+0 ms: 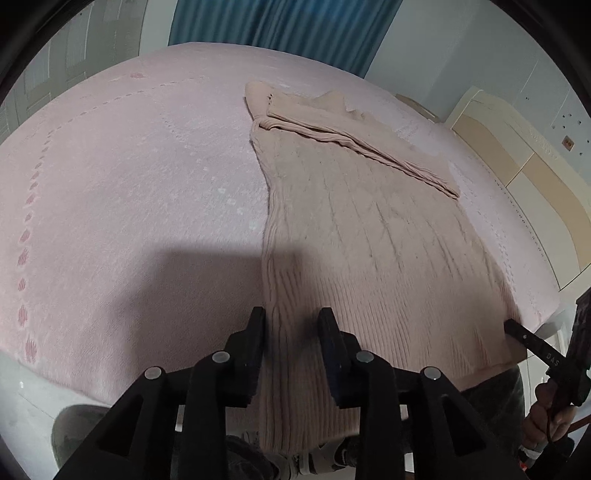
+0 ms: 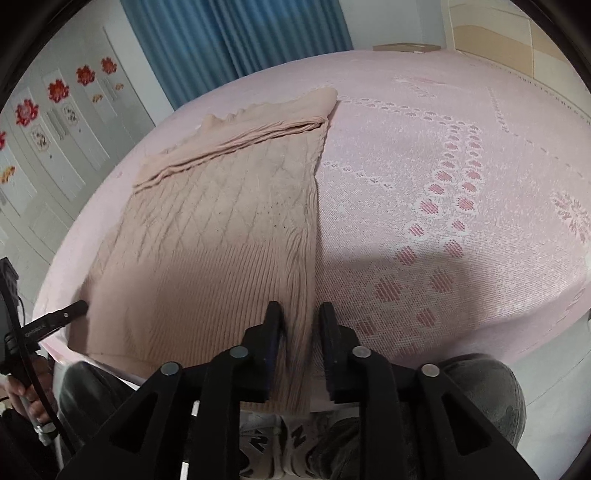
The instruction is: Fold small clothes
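A beige cable-knit sweater [image 1: 354,229] lies flat on the pink bedspread [image 1: 129,177], sleeves folded across its upper part. Its ribbed hem hangs over the near bed edge. My left gripper [image 1: 293,325] is open, its fingers [image 1: 255,332] straddling the sweater's left hem edge. In the right wrist view the sweater [image 2: 221,229] fills the left half. My right gripper [image 2: 301,321] is open with fingers [image 2: 273,325] on either side of the sweater's right hem edge. Each gripper's tip shows in the other's view: the right gripper [image 1: 517,332] and the left gripper [image 2: 74,310].
The pink bedspread [image 2: 461,166] has a lace flower pattern. A cream headboard [image 1: 524,162] stands at the right. Blue curtains [image 2: 236,33] hang behind the bed, a flower-decorated wardrobe [image 2: 55,110] at left. The person's legs and shoes [image 2: 280,439] are below the bed edge.
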Demonstrator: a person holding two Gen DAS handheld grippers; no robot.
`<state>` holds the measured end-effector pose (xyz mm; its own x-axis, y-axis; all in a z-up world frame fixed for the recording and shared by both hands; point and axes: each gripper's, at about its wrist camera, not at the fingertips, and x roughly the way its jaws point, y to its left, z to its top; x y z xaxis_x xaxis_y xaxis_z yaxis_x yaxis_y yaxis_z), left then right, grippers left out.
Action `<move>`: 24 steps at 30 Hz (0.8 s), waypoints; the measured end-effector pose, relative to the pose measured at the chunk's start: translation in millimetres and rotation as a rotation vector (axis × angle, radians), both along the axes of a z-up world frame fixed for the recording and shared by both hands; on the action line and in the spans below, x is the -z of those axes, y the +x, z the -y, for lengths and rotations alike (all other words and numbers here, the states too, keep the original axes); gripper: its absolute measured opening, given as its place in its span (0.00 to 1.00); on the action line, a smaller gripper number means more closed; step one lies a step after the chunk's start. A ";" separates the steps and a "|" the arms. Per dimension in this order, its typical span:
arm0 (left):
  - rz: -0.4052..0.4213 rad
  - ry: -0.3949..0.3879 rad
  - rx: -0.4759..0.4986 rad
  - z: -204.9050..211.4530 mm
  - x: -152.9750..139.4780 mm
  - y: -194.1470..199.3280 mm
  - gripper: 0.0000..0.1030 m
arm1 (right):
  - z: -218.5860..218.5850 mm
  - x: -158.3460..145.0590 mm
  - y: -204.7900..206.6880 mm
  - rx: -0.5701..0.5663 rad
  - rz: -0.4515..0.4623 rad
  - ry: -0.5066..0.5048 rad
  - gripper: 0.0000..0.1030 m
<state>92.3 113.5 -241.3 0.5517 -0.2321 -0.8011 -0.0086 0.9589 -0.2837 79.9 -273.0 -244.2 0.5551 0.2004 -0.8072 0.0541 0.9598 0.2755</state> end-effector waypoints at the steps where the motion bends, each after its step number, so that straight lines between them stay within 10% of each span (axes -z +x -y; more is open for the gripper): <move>1: -0.004 0.008 0.006 1.9 -0.8 6.5 0.27 | -1.5 -0.7 4.3 -0.001 -0.005 -0.007 0.23; 24: -0.035 -0.154 0.032 -11.5 2.8 -34.7 0.25 | -9.5 -4.4 -12.8 -0.053 -0.035 -0.062 0.23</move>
